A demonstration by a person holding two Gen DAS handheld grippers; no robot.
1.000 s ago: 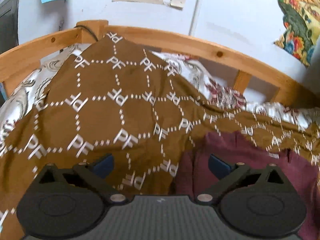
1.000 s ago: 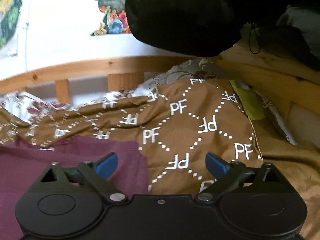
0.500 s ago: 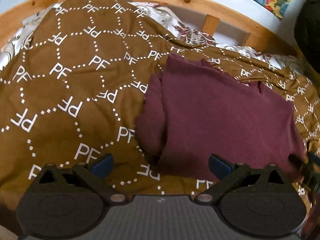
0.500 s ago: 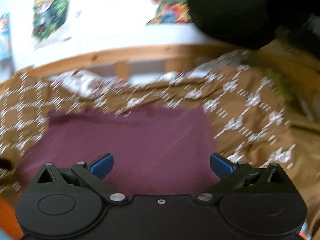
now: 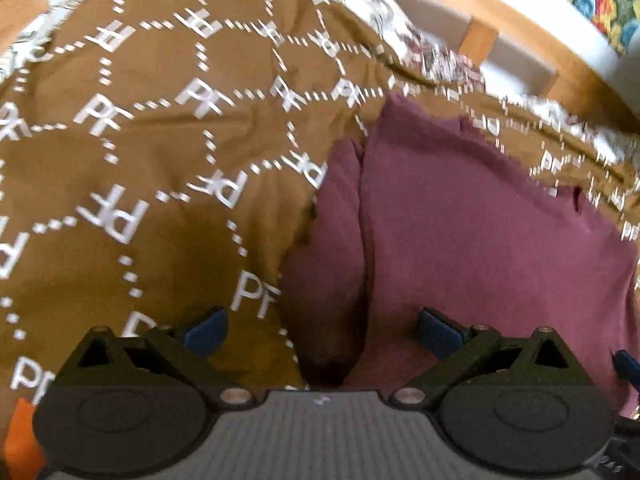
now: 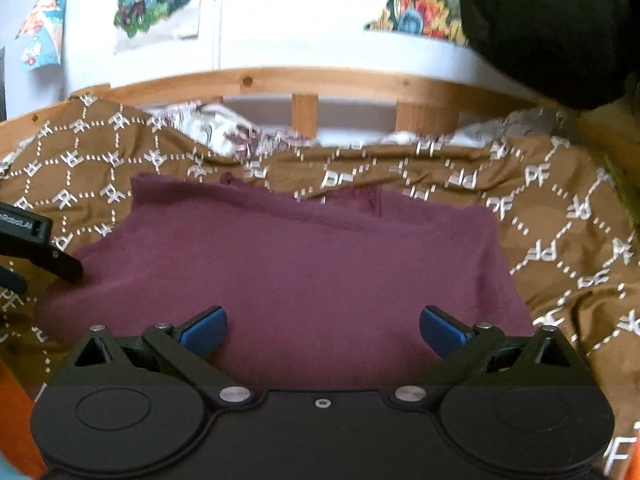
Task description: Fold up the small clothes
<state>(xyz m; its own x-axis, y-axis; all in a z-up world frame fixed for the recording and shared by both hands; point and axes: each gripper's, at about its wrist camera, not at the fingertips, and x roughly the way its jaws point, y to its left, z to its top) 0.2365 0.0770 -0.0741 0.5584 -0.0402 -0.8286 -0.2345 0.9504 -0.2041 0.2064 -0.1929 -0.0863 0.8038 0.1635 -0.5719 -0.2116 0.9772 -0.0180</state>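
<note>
On the brown patterned bedspread (image 6: 560, 216) lies the maroon garment (image 6: 288, 264), spread mostly flat, with the wooden bed rail (image 6: 280, 80) behind it.

Left side: the left gripper (image 5: 322, 330) hovers low over the garment's left edge, jaws spread wide and holding nothing. One blue fingertip (image 5: 204, 330) sits above bare bedspread, the other above the cloth. Between them a rolled or doubled-over strip of fabric (image 5: 332, 264), possibly a sleeve, runs along the left border.

Centre: the main panel is smooth, with a ridge near the far edge.

Right side: the right gripper (image 6: 322, 330) is likewise fully open and empty, both fingertips above the near portion of the garment.

Handling: the fabric appears soft, light and limp; it is likely to drape and sag when lifted and will not hold a crease unaided. It looks matte, so slipping from the pads is unlikely. Recommended grasp points are the near corners or the doubled left strip, pinching all layers together.

Limits of view: the near hem is hidden beneath both gripper bodies. The left wrist picture is motion-blurred. Neckline and sleeve identity cannot be confirmed. A dark mass (image 6: 548, 28) at upper right is unidentifiable, and an orange object (image 5: 22, 436) at the lower left corner is cut off.
</note>
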